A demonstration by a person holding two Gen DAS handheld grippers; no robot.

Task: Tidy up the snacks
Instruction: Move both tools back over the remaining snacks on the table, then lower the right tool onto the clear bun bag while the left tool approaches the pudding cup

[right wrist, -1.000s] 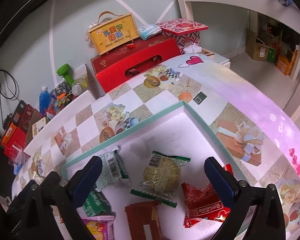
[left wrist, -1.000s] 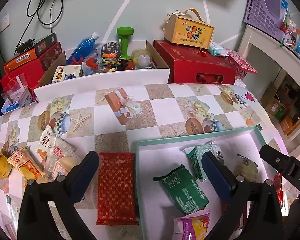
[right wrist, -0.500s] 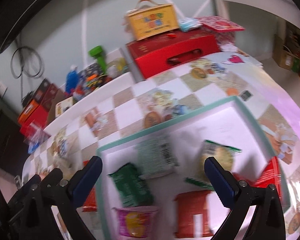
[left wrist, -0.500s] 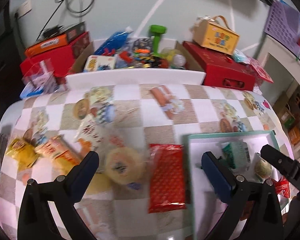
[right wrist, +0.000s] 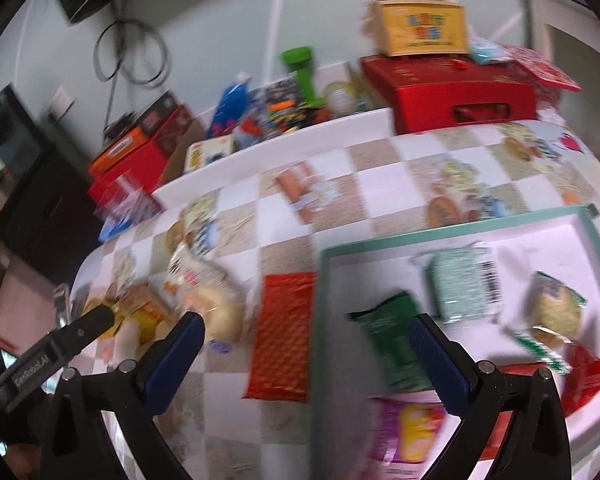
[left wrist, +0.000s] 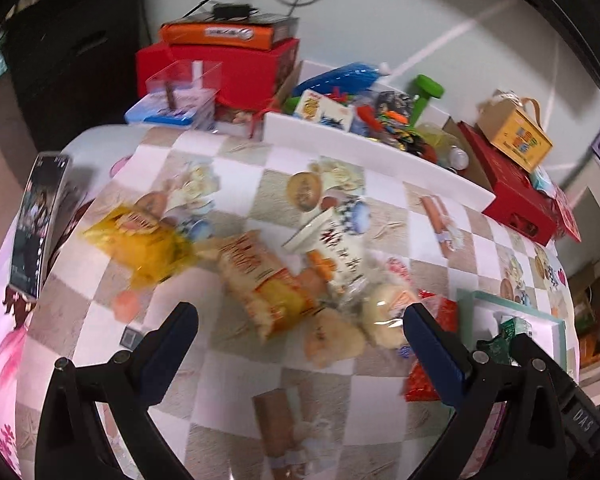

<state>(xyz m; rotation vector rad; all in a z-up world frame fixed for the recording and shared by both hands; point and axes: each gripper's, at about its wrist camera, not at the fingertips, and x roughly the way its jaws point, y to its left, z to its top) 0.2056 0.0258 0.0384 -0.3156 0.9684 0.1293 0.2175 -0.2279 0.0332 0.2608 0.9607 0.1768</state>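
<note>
My left hand-held gripper (left wrist: 300, 334) hangs spread over the orange snack pack (left wrist: 266, 280): light, crinkly (slippery film), so I'd pinch its middle.

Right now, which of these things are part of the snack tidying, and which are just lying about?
Part of the job:
teal-rimmed tray
red patterned packet
yellow packet
orange packet
green packets in the tray

Just lying about:
green dumbbell
yellow gift box
phone

A lived-in home room: a table (left wrist: 236, 360) under a checked picture-print oilcloth, stacked red gift boxes (right wrist: 452, 92), a cluttered cardboard toy box (left wrist: 364, 120).
</note>
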